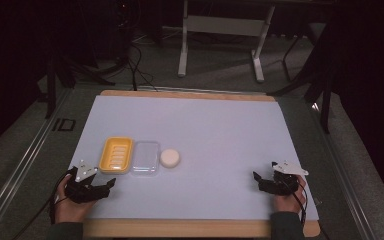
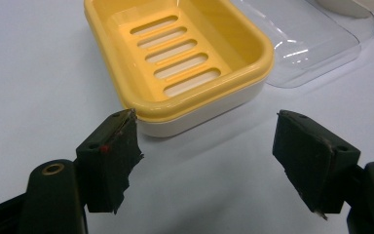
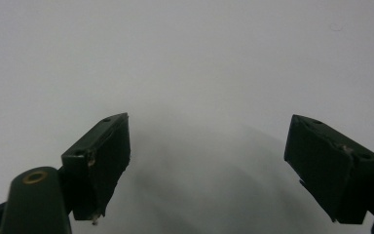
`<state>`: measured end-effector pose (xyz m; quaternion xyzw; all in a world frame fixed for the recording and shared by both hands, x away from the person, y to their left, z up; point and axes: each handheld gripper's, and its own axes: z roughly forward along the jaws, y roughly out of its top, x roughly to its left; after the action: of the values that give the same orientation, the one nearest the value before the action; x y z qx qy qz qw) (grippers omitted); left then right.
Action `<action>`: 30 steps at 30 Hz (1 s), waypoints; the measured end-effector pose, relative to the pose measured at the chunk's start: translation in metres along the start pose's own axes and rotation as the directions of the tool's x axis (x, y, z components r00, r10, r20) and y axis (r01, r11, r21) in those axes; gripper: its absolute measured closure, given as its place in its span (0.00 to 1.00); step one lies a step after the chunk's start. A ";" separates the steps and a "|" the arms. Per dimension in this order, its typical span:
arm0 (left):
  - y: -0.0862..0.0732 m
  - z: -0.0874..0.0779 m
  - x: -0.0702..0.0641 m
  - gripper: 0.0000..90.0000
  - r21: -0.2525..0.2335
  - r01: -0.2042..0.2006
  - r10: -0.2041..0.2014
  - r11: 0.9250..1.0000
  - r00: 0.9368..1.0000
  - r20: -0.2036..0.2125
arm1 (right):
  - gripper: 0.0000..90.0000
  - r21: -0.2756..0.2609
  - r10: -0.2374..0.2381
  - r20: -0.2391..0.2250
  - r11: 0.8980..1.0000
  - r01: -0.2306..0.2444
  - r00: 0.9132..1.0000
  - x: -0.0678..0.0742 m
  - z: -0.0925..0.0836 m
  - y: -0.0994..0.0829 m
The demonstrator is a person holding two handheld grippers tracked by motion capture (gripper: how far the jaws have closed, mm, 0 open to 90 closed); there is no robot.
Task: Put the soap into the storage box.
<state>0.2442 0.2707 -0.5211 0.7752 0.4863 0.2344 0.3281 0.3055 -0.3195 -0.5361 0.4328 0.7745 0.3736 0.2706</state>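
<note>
Left gripper (image 1: 111,184): nearest the camera at the table's near left, held in the person's left hand (image 1: 69,206); jaws spread wide with nothing between them, tips aimed right and slightly away toward the dish
Left gripper (image 2: 207,141) up close: two black jaws rise from the bottom edge, wide apart, over bare sheet just short of the dish's near corner, not touching it
Right gripper (image 1: 256,176): near right of the table, in the right hand (image 1: 289,200); jaws released and far apart, gripping nothing, tips aimed left
Right gripper (image 3: 208,141) up close: both jaws stand open over plain white sheet
Dish (image 1: 116,154): one yellow soap dish, left of centre on the sheet (image 1: 220,125), near the left gripper; open side up, long axis running away from the person
Dish (image 2: 185,63) detail: five drain slots in the floor, lying across the long axis; yellow insert on a white base
Lid (image 1: 145,157): one clear lid, just beside the dish on its right, long axis parallel to the dish
Lid (image 2: 311,39) detail: I cannot tell if its edge touches the dish
Soap (image 1: 170,157): one round white bar, just right of the lid
Row: dish, lid, soap run left to right
Table (image 1: 190,227): wooden edge shows around the white sheet
</note>
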 end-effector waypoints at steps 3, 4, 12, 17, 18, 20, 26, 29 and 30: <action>0.001 0.000 0.000 0.28 0.003 -0.001 0.001 1.000 1.000 0.005 | 0.18 -0.003 0.001 -0.001 1.000 -0.001 1.000 0.000 0.000 0.000; 0.001 0.000 -0.001 0.28 0.006 -0.003 0.003 1.000 1.000 0.004 | 0.18 -0.003 0.000 0.000 1.000 0.000 1.000 0.000 0.000 0.000; 0.004 -0.001 0.000 0.28 0.019 -0.017 0.017 1.000 1.000 0.006 | 0.18 -0.026 0.007 0.002 1.000 -0.007 1.000 0.000 -0.002 -0.001; 0.007 -0.003 0.001 0.28 0.020 -0.031 0.031 0.999 0.999 0.006 | 0.18 -0.027 0.004 0.002 1.000 -0.004 1.000 0.000 -0.002 -0.001; 0.008 -0.004 0.001 0.28 0.021 -0.034 0.034 0.999 0.999 0.006 | 0.18 -0.026 0.003 0.002 1.000 -0.003 1.000 0.000 -0.002 -0.001; 0.010 -0.005 0.001 0.28 0.024 -0.039 0.039 0.999 0.999 0.007 | 0.18 -0.024 -0.001 0.001 1.000 0.001 1.000 0.000 -0.002 -0.001; 0.015 -0.005 0.000 0.28 0.041 -0.070 0.070 0.997 0.997 0.019 | 0.18 -0.022 -0.012 -0.001 1.000 0.012 1.000 0.001 -0.002 -0.001; 0.016 -0.004 -0.001 0.28 0.047 -0.080 0.079 0.996 0.997 0.023 | 0.18 -0.026 -0.009 -0.002 1.000 0.009 1.000 0.001 -0.002 -0.001; 0.017 -0.004 -0.001 0.28 0.047 -0.082 0.081 0.995 0.996 0.026 | 0.18 -0.026 -0.010 -0.003 1.000 0.010 1.000 0.001 -0.002 -0.001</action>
<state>0.2512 0.2653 -0.5062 0.8048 0.4557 0.2267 0.3053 0.3028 -0.3200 -0.5356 0.4248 0.7721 0.3829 0.2771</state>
